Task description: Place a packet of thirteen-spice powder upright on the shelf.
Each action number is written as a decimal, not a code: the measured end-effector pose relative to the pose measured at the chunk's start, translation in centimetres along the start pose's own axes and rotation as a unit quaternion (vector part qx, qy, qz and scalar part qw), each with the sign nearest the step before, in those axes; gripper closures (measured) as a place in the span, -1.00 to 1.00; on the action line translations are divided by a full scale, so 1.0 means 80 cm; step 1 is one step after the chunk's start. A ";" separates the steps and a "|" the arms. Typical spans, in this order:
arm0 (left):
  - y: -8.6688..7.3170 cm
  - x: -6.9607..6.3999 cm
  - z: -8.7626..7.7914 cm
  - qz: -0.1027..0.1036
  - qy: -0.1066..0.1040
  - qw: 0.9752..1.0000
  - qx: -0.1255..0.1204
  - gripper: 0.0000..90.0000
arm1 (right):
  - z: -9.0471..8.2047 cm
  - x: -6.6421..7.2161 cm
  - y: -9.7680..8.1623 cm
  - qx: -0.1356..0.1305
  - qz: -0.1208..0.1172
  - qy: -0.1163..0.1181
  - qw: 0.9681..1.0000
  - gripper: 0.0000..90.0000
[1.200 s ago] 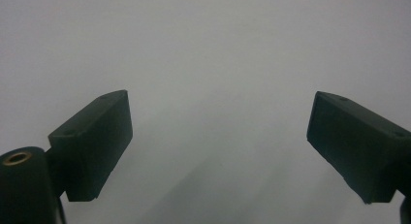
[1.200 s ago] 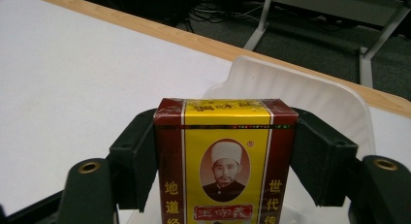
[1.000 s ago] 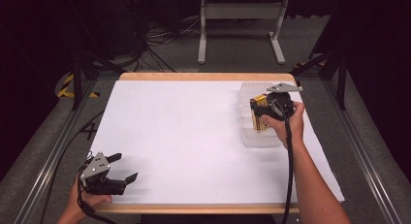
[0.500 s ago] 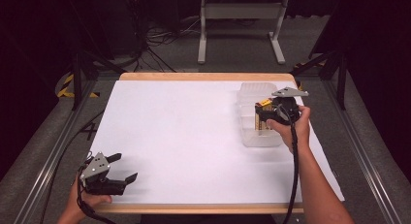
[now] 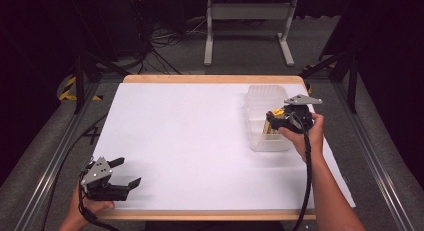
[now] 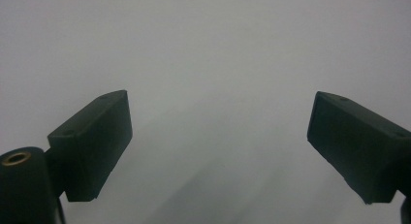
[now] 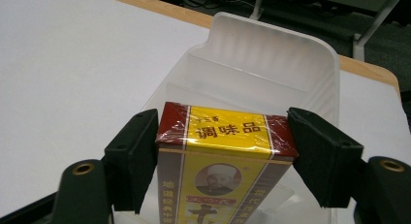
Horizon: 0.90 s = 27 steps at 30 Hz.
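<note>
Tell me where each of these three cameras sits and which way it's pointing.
High view: above the person's side, looking forward and down on the table; both forearms, left gripper, right gripper.
Left gripper view: rides the left gripper, facing bare white tabletop between open jaws.
Right gripper view: rides the right gripper, facing the clear bin.
Shared: high and right gripper views show the yellow-and-red box.

A table (image 5: 210, 141) with a white top and a light wooden edge along its far and near sides carries the scene. A clear plastic tub (image 5: 267, 96) sits directly on it near the far right corner, its long side running away from the person. The remaining white surface is bare. The table stands on a grey floor (image 5: 45, 156).
</note>
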<state>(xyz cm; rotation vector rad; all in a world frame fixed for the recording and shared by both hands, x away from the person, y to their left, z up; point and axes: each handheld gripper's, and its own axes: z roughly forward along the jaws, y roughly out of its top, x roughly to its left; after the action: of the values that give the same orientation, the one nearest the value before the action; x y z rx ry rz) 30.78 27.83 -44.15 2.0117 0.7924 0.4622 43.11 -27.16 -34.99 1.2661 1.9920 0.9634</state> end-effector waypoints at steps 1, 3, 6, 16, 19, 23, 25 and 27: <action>0.000 0.000 0.000 -0.001 0.000 1.000 0.000 -0.79 | 0.000 0.000 0.000 0.001 0.000 0.001 1.000 -0.35; 0.000 0.000 -0.001 -0.003 0.000 1.000 -0.002 -0.79 | 0.000 0.001 -0.002 0.004 -0.003 0.006 1.000 -0.35; 0.000 0.001 -0.001 0.000 0.004 1.000 -0.003 -0.79 | 0.001 0.003 -0.003 0.006 -0.010 0.009 1.000 -0.36; 0.000 0.001 -0.003 -0.004 0.003 1.000 -0.011 -0.79 | 0.005 0.007 -0.007 0.017 -0.032 0.017 0.999 -0.46; 0.000 0.002 -0.005 -0.003 0.005 1.000 -0.014 -0.79 | 0.007 0.006 -0.009 0.021 -0.030 0.015 0.999 -0.51; 0.001 0.001 -0.006 -0.001 0.002 1.000 -0.018 -0.79 | 0.006 0.005 -0.009 0.020 -0.030 0.021 0.999 -0.57; 0.001 0.000 -0.006 -0.001 0.002 1.000 -0.019 -0.79 | 0.005 0.005 -0.008 0.021 -0.039 0.021 0.999 -0.60; 0.001 0.001 -0.006 0.000 0.001 1.000 -0.018 -0.79 | 0.005 0.005 -0.009 0.025 -0.046 0.023 0.998 -0.61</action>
<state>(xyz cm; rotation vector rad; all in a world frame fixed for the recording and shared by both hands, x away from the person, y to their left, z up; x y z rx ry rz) 30.56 28.14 -43.86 1.9774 0.7795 0.4749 42.93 -26.87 -35.82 1.1780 2.1038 0.9112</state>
